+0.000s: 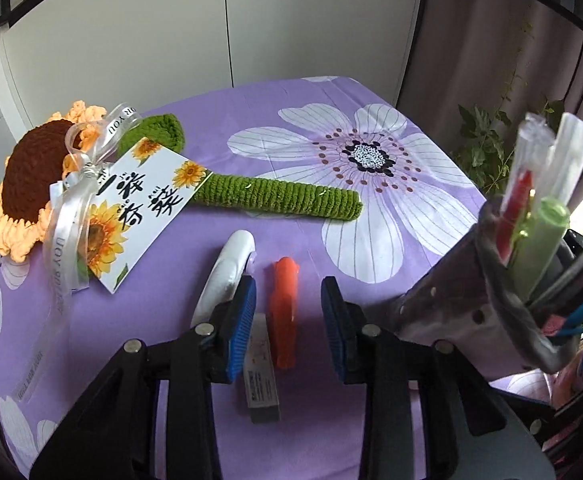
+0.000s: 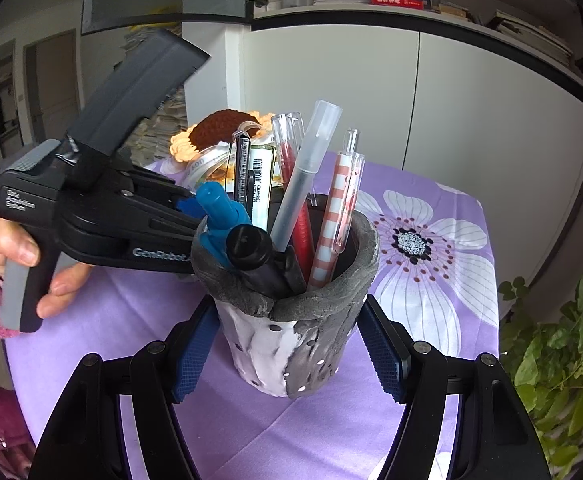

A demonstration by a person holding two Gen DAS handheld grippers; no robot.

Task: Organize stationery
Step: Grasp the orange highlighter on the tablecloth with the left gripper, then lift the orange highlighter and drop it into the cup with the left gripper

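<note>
- The table [image 1: 251,128], under a purple flowered cloth, carried everything; the crocheted sunflower [image 1: 35,184] with its card lay well ahead and to the left of the left claw [image 1: 289,312], no part of the job as far as I could judge.
- The pen cup [image 2: 291,336] sat between the fingers of the right claw [image 2: 291,348] — pads close at both sides of its wall, though whether they pressed it or stood just off it I could not tell. It already bristled with pens: a checked pen [image 2: 337,220], a frosted one, red, blue and black.
- The left claw stood wide and held nothing. An orange pen [image 1: 285,312] lay on the cloth directly between and below its pads, long axis running away from the claw, much in line with the fingers; so the jaws would close across its width, which looked the right way to take it.
- A white pen [image 1: 227,268] lay just outside the left pad, partly hidden by it, and a small labelled eraser [image 1: 261,376] lay nearer the wrist, just beside the orange pen.
- The left claw was plainly the nearer one to the loose pieces; the cup rose at its right, near enough for a short carry, I judged.
- The left view alone showed the loose items on the cloth — the right view alone showed the cup's mouth, its free room, and the left claw [image 2: 183,204] close behind the rim.
</note>
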